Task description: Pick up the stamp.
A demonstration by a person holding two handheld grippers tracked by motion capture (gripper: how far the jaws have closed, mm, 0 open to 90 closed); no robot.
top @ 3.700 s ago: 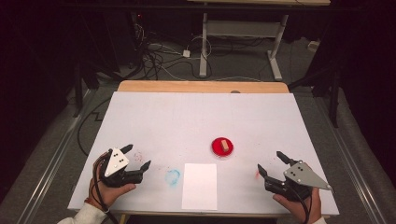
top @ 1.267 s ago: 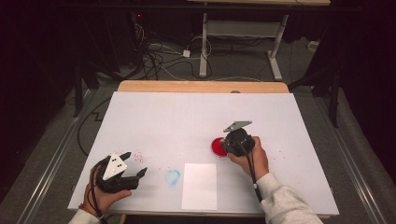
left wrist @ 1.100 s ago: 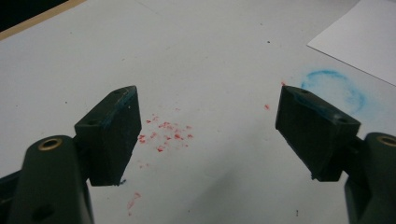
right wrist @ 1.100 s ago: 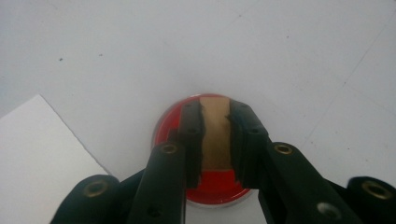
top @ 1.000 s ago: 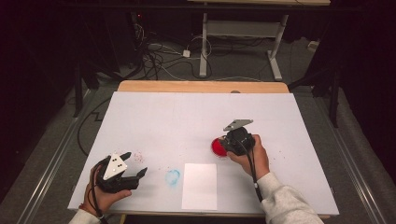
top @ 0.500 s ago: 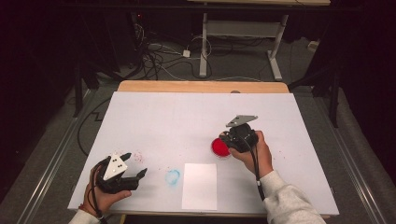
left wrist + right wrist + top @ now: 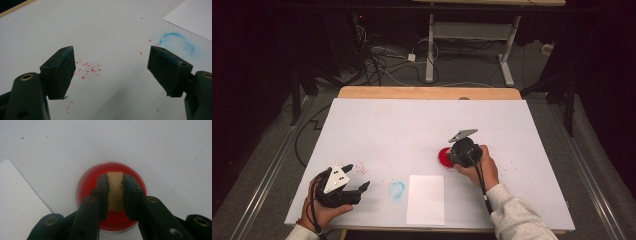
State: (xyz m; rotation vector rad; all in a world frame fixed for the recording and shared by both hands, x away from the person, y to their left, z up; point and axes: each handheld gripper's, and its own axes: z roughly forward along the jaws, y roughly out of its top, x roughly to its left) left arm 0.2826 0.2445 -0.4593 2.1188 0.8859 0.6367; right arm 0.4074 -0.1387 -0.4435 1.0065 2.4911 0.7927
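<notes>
A round dish of red ink (image 7: 112, 192) sits on the white table, right of centre (image 7: 442, 158). My right gripper (image 7: 115, 181) points down at it, shut on a small tan block (image 7: 115, 195) that hangs over the red surface; I cannot tell whether the block touches the ink. In the high view the right gripper (image 7: 456, 154) covers the dish's right side. At the front left my left gripper (image 7: 360, 189) rests low over the table. Its jaws (image 7: 111, 65) stand wide open with nothing between them.
A white paper sheet (image 7: 426, 199) lies at the front centre, its corner also in the left gripper view (image 7: 192, 17). A blue ring smudge (image 7: 396, 189) (image 7: 177, 43) and red specks (image 7: 87, 71) mark the table (image 7: 412, 125) near the left gripper.
The right gripper came from the front right edge to the red dish, then in the last half second sank slightly and shifted left over it. The left gripper stayed put.
</notes>
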